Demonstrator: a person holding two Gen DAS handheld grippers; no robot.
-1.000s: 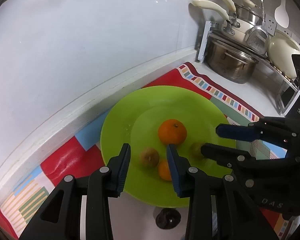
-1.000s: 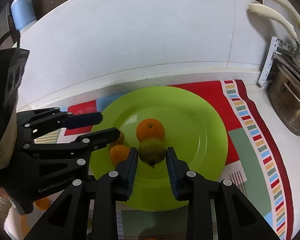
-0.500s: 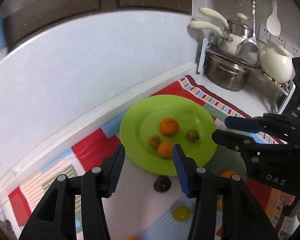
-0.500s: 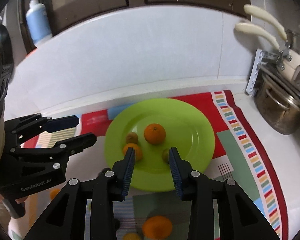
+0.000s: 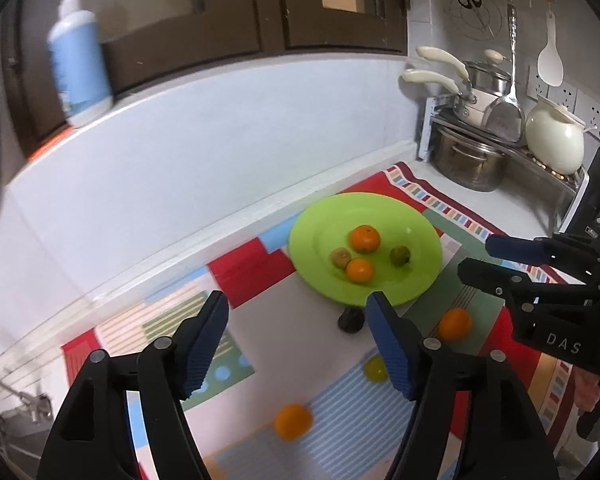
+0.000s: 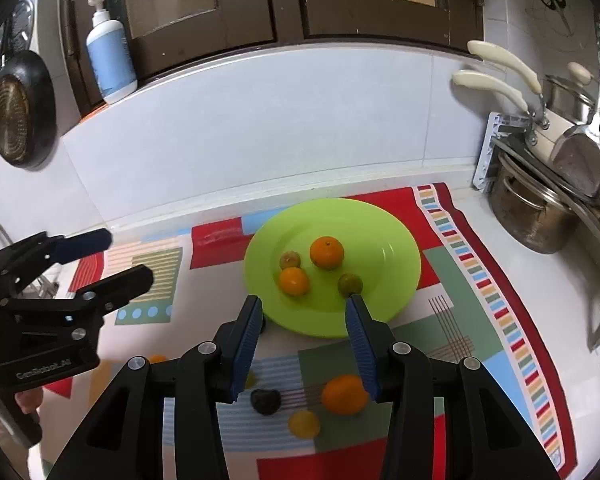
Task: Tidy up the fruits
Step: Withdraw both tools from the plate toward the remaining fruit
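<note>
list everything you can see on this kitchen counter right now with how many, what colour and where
plate: one, lime green, on the mat near the wall
fruit on the plate: four; two orange, one green, one brownish
fruit on the mat: two orange, one yellow, one dark, in front of the plate
mat: one, red and multicoloured, under the plate
bottle: one, blue and white, on the ledge
pots: steel, on the rack at right
left gripper: black, blue pads, open, empty, just been opening
right gripper: black, blue pads, open, empty, just been opening
</note>
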